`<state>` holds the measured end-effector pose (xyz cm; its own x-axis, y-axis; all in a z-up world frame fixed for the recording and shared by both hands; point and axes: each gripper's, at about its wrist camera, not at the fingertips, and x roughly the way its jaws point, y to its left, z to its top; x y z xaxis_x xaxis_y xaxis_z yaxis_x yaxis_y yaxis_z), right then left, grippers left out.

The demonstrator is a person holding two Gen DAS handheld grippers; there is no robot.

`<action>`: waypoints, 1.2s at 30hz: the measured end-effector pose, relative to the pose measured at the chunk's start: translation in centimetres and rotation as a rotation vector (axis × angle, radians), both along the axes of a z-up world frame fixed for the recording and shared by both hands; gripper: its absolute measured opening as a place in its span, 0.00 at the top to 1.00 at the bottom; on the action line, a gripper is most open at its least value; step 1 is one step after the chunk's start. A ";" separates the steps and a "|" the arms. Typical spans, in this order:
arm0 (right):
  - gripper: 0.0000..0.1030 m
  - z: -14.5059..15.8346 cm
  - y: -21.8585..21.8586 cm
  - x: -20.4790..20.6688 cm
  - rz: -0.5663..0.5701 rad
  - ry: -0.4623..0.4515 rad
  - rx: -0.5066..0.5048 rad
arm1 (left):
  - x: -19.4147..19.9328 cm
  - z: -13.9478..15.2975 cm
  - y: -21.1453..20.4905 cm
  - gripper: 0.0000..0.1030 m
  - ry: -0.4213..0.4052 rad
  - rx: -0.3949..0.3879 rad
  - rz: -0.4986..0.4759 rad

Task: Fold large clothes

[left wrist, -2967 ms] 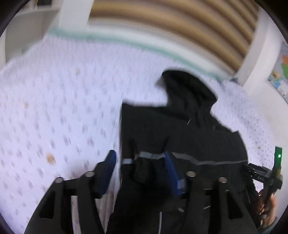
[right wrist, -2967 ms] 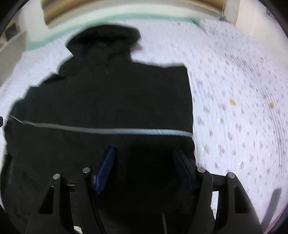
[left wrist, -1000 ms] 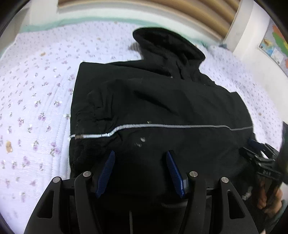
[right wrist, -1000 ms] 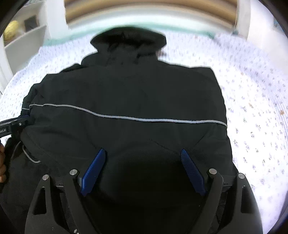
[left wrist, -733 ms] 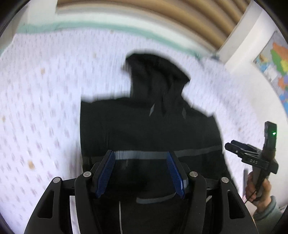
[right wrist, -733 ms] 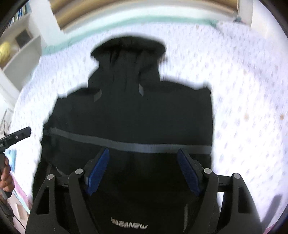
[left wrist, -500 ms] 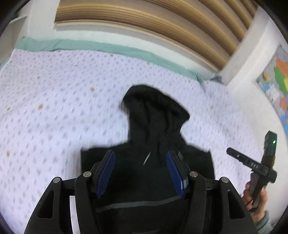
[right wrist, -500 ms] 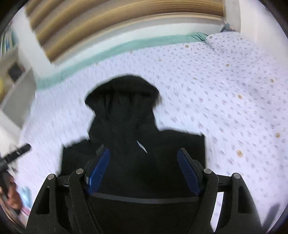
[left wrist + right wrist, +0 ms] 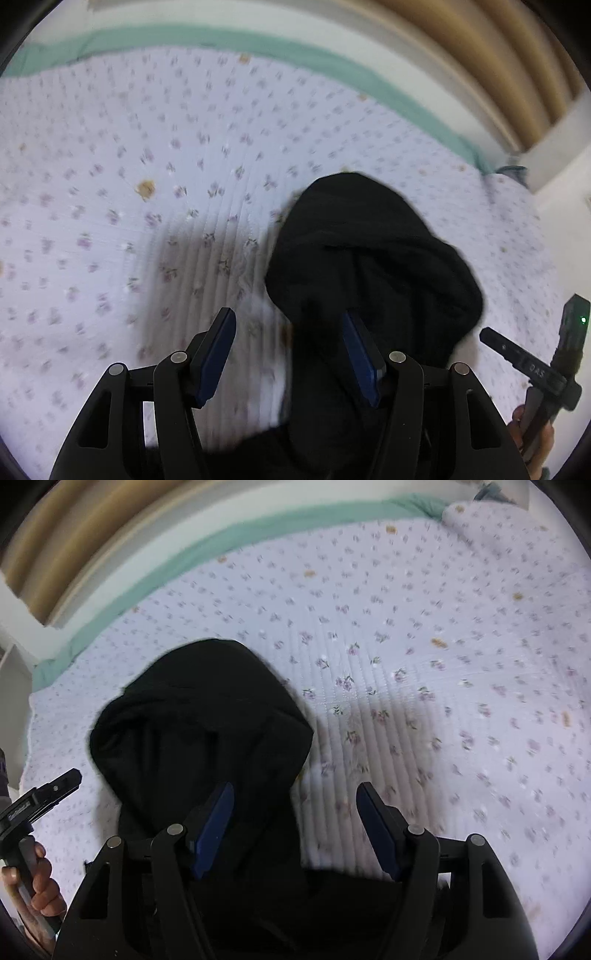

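Both tongs stand apart and grip nothing: left tongs point(image 9: 290, 350) over the hood's left edge, right tongs point(image 9: 295, 830), jaws closing, over its right edge. The black hooded jacket point(image 9: 369, 266) lies flat on the flowered bed point(image 9: 147, 166), hood toward the headboard point(image 9: 498, 66). A second ago both hovered over the jacket's body; now at the hood, so folding it down onto the back seems next, each side needing a pinch.

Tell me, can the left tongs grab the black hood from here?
Probably yes. The left tongs are open, the hood lies flat on the bedspread just ahead, and nothing lies between them.
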<state>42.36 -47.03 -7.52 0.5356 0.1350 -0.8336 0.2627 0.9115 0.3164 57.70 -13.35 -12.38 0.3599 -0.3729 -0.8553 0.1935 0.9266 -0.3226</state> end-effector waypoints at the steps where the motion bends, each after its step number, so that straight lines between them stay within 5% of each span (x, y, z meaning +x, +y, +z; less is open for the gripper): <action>1: 0.29 -0.9 -0.2 0.9 0.001 0.012 0.008 | 0.7 -0.9 -0.3 0.41 0.013 -0.003 0.003; 5: 0.31 -3.9 -0.6 3.9 -0.005 0.045 0.059 | 3.0 -3.7 -1.4 0.41 0.044 0.006 0.009; 6: 0.47 -4.6 -0.4 4.7 0.006 0.053 0.072 | 3.6 -4.4 -1.6 0.47 0.048 0.002 0.019; 7: 0.73 -5.1 0.1 5.2 0.028 0.062 0.076 | 4.0 -4.7 -1.5 0.61 0.049 0.001 0.027; 8: 0.83 -5.2 0.5 5.5 0.038 0.067 0.055 | 4.4 -4.9 -1.1 0.89 0.060 -0.018 0.028; 10: 0.89 -3.7 0.6 4.7 0.028 0.014 -0.010 | 4.3 -3.4 0.7 0.90 0.030 -0.097 0.052; 15: 0.90 0.3 -1.8 0.5 0.023 -0.157 0.043 | 1.6 0.5 4.8 0.87 -0.028 -0.325 0.009; 17: 0.90 -1.5 -2.0 0.5 0.028 -0.122 0.044 | 1.8 -1.1 3.7 0.87 -0.015 -0.213 -0.008; 20: 0.90 -6.7 -1.6 2.2 0.034 0.021 0.034 | 4.0 -8.3 2.5 0.82 0.164 -0.053 -0.015; 22: 0.90 -9.2 -2.0 2.7 0.024 0.065 0.086 | 4.4 -9.6 3.3 0.81 0.174 -0.120 -0.002; 24: 0.85 -8.9 -2.5 2.6 0.027 0.066 0.122 | 4.2 -8.7 4.1 0.74 0.183 -0.174 -0.005; 27: 0.61 -6.8 -2.5 1.6 0.079 0.070 0.062 | 2.7 -6.1 5.2 0.52 0.107 -0.127 -0.041; 33: 0.50 -1.0 -1.4 -2.9 0.210 -0.013 -0.051 | -0.7 1.1 7.1 0.49 -0.083 -0.045 -0.084; 36: 0.42 2.7 -0.7 -2.8 0.223 -0.114 -0.066 | 0.1 4.5 5.1 0.46 -0.160 -0.092 -0.108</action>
